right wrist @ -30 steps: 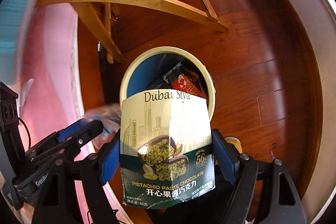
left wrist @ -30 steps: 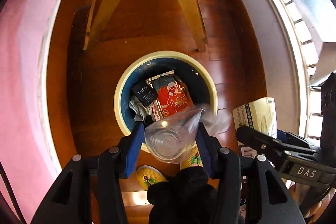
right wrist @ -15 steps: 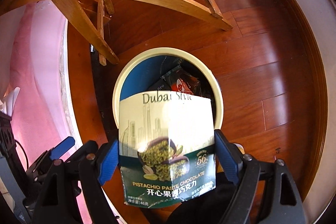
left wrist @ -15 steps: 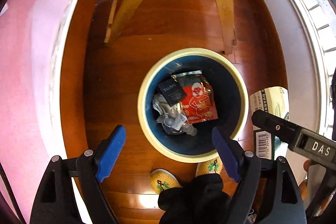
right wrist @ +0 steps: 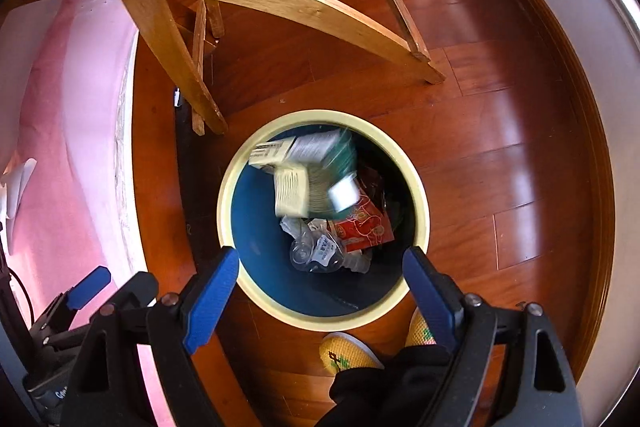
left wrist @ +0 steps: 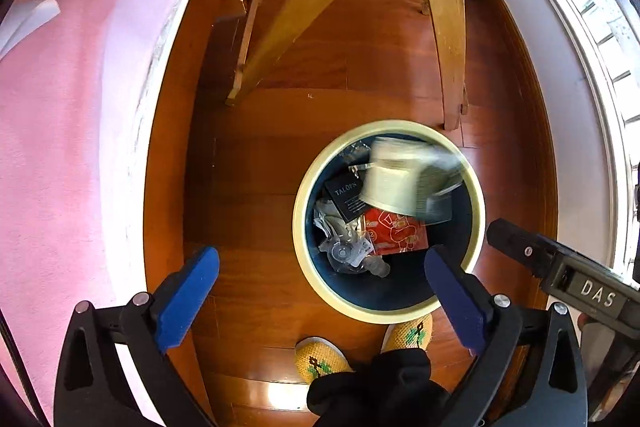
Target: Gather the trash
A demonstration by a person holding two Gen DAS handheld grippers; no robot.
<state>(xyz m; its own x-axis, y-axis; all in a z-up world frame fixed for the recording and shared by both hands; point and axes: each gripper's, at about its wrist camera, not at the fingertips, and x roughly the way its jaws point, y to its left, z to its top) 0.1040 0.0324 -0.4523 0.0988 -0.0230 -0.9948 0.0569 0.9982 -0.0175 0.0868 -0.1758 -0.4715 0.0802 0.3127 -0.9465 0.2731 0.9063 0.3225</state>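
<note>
Chocolate box (right wrist: 308, 179), a motion-blurred cream-and-green carton, has left the right gripper (right wrist: 320, 291) and sits inside the cream-rimmed bin (right wrist: 420, 227), frame centre. Left gripper (left wrist: 320, 303) has just been opening; both grippers now gape wide with nothing between them. One red wrapper (right wrist: 364, 231), one clear crumpled cup (right wrist: 316, 251), two yellow slippers (right wrist: 348, 351).

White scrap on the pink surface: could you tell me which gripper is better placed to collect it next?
Left, probably: the left gripper, jaws just opened and empty, is nearer the pink surface bearing the white scrap; the right gripper, also open, hangs over the bin.
</note>
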